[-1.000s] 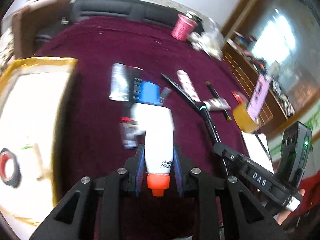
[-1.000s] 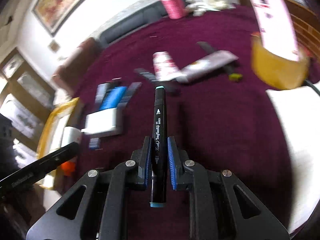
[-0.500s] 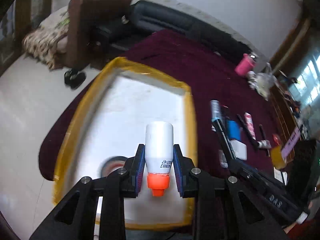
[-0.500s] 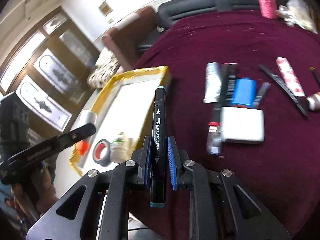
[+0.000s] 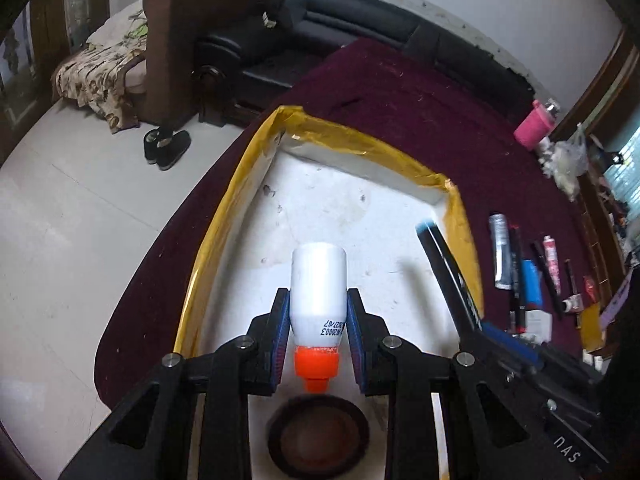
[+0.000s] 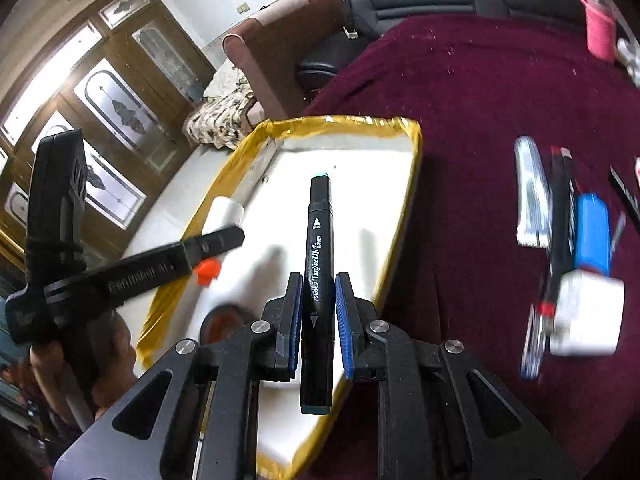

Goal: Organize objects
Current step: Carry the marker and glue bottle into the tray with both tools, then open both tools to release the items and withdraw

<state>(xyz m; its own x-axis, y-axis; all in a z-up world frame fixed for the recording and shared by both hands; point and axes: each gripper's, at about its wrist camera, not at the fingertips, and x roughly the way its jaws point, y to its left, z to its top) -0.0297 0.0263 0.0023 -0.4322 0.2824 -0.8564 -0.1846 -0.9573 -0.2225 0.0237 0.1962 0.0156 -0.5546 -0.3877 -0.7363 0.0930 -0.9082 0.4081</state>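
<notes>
My left gripper (image 5: 318, 312) is shut on a white glue bottle (image 5: 319, 284) with an orange cap, held above the white floor of a shallow box with yellow-taped rims (image 5: 352, 138). A dark tape roll (image 5: 318, 436) lies in the box just below the bottle's cap. My right gripper (image 6: 318, 304) is shut on a black art marker (image 6: 318, 264) with a teal tip, over the same box (image 6: 412, 184). In the right wrist view the left gripper (image 6: 212, 240) and its bottle (image 6: 222, 214) hang over the box's left side. The marker (image 5: 442, 258) also shows in the left wrist view.
The box sits on a maroon cloth table (image 5: 420, 104). To the right lie a grey tube (image 6: 530, 196), a blue item (image 6: 592, 232), a white block (image 6: 586, 314) and several pens. A pink cup (image 5: 534, 126) stands far back. A brown chair (image 5: 188, 36) and black sofa (image 5: 360, 12) lie beyond.
Both grippers have swung left from the row of loose items to above the box, each keeping its object. The tape roll now lies directly under the left gripper.
</notes>
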